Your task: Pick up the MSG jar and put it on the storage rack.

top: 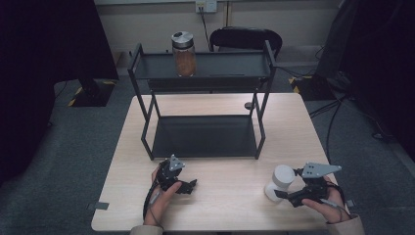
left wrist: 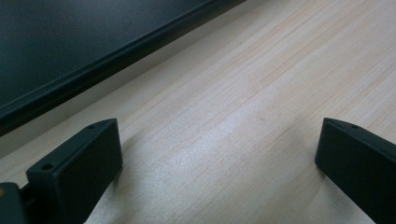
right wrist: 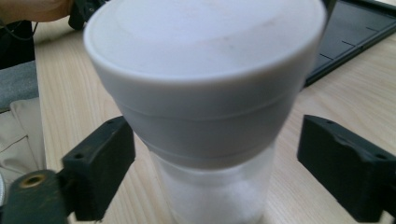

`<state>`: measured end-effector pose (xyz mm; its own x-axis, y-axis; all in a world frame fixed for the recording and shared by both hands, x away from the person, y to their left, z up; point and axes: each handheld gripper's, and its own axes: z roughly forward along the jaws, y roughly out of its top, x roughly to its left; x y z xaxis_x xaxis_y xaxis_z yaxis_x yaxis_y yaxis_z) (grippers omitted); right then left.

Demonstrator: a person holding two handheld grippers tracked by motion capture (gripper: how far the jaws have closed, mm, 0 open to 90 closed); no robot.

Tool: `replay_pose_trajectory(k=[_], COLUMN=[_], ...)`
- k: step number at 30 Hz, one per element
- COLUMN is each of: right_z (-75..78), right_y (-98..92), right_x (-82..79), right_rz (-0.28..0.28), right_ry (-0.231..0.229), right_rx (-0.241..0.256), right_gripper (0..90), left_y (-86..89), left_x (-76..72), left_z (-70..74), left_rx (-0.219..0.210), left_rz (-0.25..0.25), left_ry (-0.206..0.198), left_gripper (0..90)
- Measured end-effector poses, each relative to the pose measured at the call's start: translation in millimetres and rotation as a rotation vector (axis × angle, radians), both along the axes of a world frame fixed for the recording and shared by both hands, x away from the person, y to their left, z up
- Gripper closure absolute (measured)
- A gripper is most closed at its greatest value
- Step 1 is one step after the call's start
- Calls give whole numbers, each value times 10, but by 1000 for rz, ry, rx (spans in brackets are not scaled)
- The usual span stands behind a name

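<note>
Jar (right wrist: 205,112) with the white lid is standing between my spread right tongs (right wrist: 215,163), ready for pinching; my left tongs (left wrist: 215,158) are resting spread, empty, on the table (left wrist: 261,93).

Black two-tier rack (top: 203,110) stands at table (top: 127,196) centre. Brown-filled jar (top: 184,54) on top shelf, 11 o'clock. Left gripper (top: 188,186) at 7 o'clock; right gripper (top: 281,188) at 5 o'clock, jaws flanking white-lidded jar (top: 280,182).

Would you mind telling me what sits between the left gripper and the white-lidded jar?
Nothing: the high view shows bare table between the left gripper and the white-lidded jar.
</note>
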<state>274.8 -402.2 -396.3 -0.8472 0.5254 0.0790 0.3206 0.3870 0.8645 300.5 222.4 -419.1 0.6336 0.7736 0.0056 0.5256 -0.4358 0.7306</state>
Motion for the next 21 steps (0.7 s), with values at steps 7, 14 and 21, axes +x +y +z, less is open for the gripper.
replay_pose_trajectory(k=[7, 14, 21], right_z=[-74, -104, -166], right_y=[10, 18, 10], right_x=[6, -7, -64], right_rz=[9, 9, -16], right_ry=[-19, -47, -60], right_rx=[28, 36, 64], right_gripper=[247, 324, 330], left_y=[0, 0, 0], left_x=[0, -1, 1], left_z=[0, 0, 3], left_rx=[0, 0, 4], left_rz=[0, 0, -2], left_ry=[0, 0, -1], left_gripper=[0, 0, 0])
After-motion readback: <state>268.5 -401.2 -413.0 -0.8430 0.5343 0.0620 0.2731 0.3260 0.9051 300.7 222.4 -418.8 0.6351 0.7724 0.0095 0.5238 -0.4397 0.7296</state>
